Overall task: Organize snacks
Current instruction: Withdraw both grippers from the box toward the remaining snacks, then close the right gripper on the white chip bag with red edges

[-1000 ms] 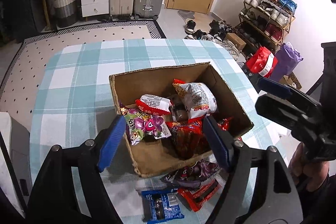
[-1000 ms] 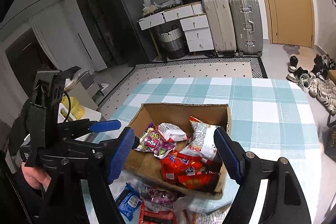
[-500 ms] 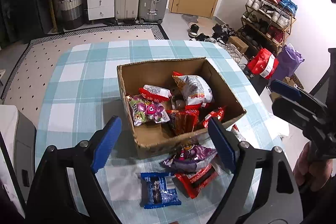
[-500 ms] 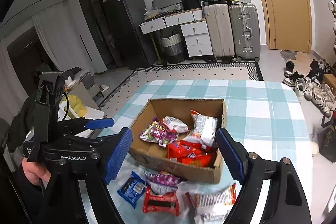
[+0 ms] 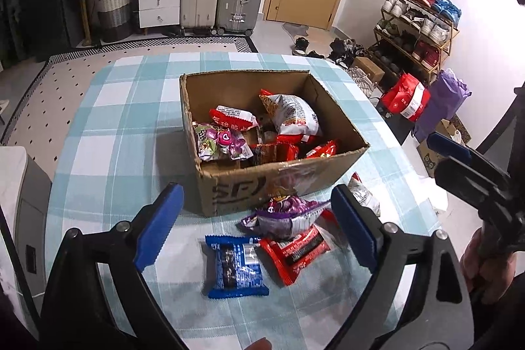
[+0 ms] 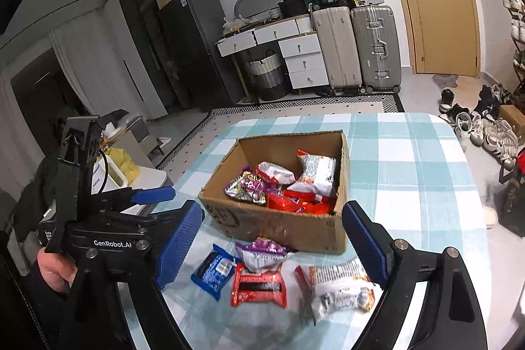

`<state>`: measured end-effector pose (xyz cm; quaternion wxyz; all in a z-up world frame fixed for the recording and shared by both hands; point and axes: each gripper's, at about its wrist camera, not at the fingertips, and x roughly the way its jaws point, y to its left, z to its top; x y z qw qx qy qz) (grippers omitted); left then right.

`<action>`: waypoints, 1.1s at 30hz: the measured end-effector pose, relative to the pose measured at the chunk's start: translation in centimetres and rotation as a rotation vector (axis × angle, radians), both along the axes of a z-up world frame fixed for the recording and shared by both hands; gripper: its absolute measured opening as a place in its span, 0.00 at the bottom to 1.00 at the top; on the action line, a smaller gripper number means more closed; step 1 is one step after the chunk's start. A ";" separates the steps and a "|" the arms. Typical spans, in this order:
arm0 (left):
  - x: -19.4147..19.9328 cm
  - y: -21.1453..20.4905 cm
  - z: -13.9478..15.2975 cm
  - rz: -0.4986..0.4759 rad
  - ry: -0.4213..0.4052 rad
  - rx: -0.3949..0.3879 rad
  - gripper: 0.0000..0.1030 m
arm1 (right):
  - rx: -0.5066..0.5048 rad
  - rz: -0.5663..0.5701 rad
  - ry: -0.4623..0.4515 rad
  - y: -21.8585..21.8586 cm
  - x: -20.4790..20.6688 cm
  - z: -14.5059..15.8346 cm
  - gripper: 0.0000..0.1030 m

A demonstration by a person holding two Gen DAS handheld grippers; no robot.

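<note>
Left gripper (image 5: 256,225) spread, empty. Blue packet (image 5: 237,265) lies just below and ahead of it on the table (image 5: 98,120), long axis pointing away (nearest hand: left). Purple bag (image 5: 285,215), red packet (image 5: 295,251) beside it. Cardboard box (image 5: 272,182) beyond. Right gripper (image 6: 272,238) spread, empty; white bag (image 6: 341,287) partly hidden behind its finger.

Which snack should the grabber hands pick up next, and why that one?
Probably lower the left gripper onto the blue snack packet. Both grippers are open and empty, and four packets lie on the checked tablecloth outside the brown cardboard box. The blue one lies flat, apart from the heaped purple packet and red packet, and nearest the left side.
</note>
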<state>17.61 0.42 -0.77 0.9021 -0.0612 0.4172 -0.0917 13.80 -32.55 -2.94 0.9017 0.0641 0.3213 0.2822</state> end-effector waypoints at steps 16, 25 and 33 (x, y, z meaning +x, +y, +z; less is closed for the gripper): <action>-3.5 0.0 -2.9 0.041 0.008 -0.007 0.99 | -0.034 -0.042 0.041 -2.8 -3.4 -3.4 0.92; -3.6 0.4 -6.3 0.067 0.028 -0.016 0.99 | -0.082 -0.036 0.088 -2.7 -3.3 -7.1 0.92; -3.1 0.8 -9.6 0.076 0.079 -0.004 0.99 | -0.100 -0.044 0.149 -2.5 -1.7 -10.4 0.92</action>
